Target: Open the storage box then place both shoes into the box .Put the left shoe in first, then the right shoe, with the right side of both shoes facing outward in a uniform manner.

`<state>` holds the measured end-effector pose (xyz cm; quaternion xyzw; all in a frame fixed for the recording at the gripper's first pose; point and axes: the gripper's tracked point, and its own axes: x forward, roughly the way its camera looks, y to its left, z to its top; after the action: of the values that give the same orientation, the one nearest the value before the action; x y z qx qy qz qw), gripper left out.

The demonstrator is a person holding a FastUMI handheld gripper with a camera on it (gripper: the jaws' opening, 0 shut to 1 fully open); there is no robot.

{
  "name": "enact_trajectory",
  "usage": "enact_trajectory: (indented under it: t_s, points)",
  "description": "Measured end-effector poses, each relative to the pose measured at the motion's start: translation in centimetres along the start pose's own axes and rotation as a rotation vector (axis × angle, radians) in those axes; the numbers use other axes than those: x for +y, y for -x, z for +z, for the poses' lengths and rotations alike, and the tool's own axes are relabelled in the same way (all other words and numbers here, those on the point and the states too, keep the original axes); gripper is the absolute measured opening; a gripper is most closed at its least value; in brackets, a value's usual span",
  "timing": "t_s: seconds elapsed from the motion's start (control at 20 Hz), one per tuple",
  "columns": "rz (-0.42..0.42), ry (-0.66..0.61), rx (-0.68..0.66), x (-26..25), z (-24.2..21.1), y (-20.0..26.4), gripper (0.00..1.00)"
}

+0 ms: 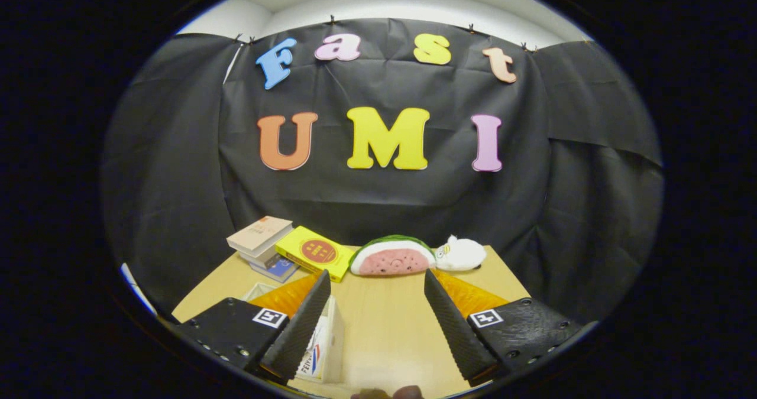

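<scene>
My gripper (376,276) hangs open above a light wooden table (384,328), with nothing between its fingers. A white box (326,340) with a printed side stands under and just right of the left finger (298,328), which hides most of it. I cannot tell whether the box is open or closed. Two small dark rounded shapes (387,393) peek in at the near edge between the fingers; what they are cannot be made out.
Beyond the fingers, along the table's far edge, lie a stack of books (260,239), a yellow book (314,252), a watermelon-slice plush (391,257) and a white plush (461,253). Black cloth walls close in the table behind and on both sides.
</scene>
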<state>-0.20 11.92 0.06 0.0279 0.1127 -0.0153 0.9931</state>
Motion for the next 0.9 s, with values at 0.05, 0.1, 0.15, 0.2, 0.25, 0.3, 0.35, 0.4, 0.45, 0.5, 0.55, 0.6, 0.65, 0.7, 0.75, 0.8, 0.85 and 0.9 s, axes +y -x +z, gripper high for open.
enact_trajectory:
  t_s: [0.05,0.1,0.15,0.2,0.25,0.3,0.35,0.4,0.45,0.5,0.55,0.6,0.65,0.7,0.75,0.8,0.85,0.9]
  points:
    - [0.004,-0.010,-0.018,-0.1,0.4,0.6,0.96]
    - [0.010,-0.020,-0.030,0.0,0.6,1.0,0.96]
    - [0.014,-0.030,-0.041,0.0,0.7,1.5,0.96]
    - [0.013,-0.037,-0.049,-0.1,0.7,1.7,0.96]
    - [0.013,-0.044,-0.055,-0.1,0.8,2.0,0.96]
    - [0.012,-0.047,-0.055,-0.1,0.7,2.2,0.96]
    - [0.009,-0.048,-0.052,-0.2,0.5,2.2,0.96]
    - [0.007,-0.054,-0.052,-0.2,0.5,2.2,0.96]
    - [0.005,-0.062,-0.055,-0.3,0.6,2.3,0.96]
    - [0.000,-0.072,-0.059,-0.5,0.7,2.3,0.96]
    - [-0.003,-0.080,-0.067,-0.5,0.8,2.4,0.96]
    - [-0.007,-0.086,-0.073,-0.6,0.8,2.5,0.96]
    - [-0.014,-0.085,-0.075,-0.8,0.8,2.5,0.96]
    - [-0.018,-0.087,-0.075,-0.9,0.8,2.5,0.96]
    - [-0.019,-0.089,-0.077,-0.9,0.9,2.5,0.96]
    - [-0.020,-0.090,-0.079,-0.8,1.1,2.5,0.96]
    - [-0.019,-0.092,-0.087,-0.8,1.3,2.5,0.96]
    - [-0.016,-0.091,-0.089,-0.6,1.5,2.3,0.96]
